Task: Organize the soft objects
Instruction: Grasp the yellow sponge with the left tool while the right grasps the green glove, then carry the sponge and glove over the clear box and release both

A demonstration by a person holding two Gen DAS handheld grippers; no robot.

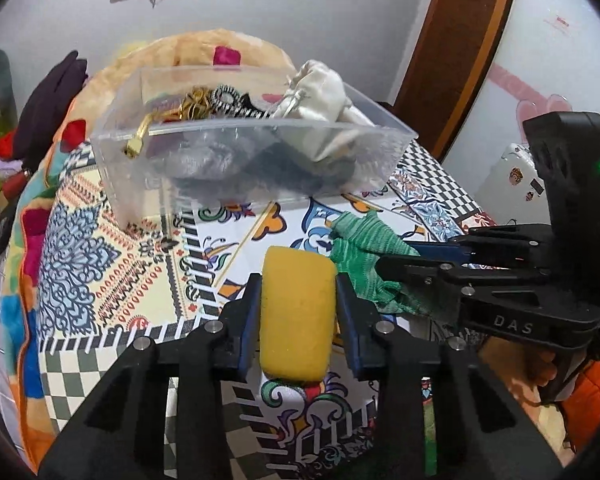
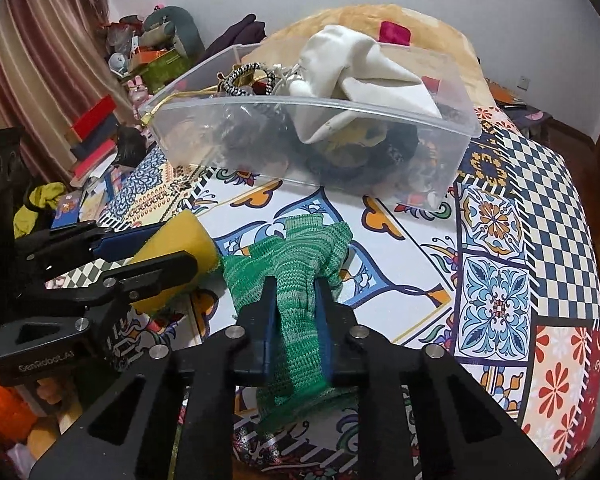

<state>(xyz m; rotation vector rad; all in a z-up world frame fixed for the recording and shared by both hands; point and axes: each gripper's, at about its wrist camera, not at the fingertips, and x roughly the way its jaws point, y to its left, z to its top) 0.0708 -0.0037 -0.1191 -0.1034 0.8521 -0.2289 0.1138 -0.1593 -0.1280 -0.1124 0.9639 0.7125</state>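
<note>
My left gripper is shut on a yellow sponge and holds it above the patterned tabletop; it also shows in the right wrist view. My right gripper is shut on a green knitted cloth, which also shows in the left wrist view beside the sponge. A clear plastic bin stands farther back, holding a white cloth pouch, dark soft items and hair ties. The same bin appears in the right wrist view.
The patterned tablecloth covers a round table. A beige cushion lies behind the bin. Boxes, toys and clutter sit at the left beyond the table. A wooden door is at the right.
</note>
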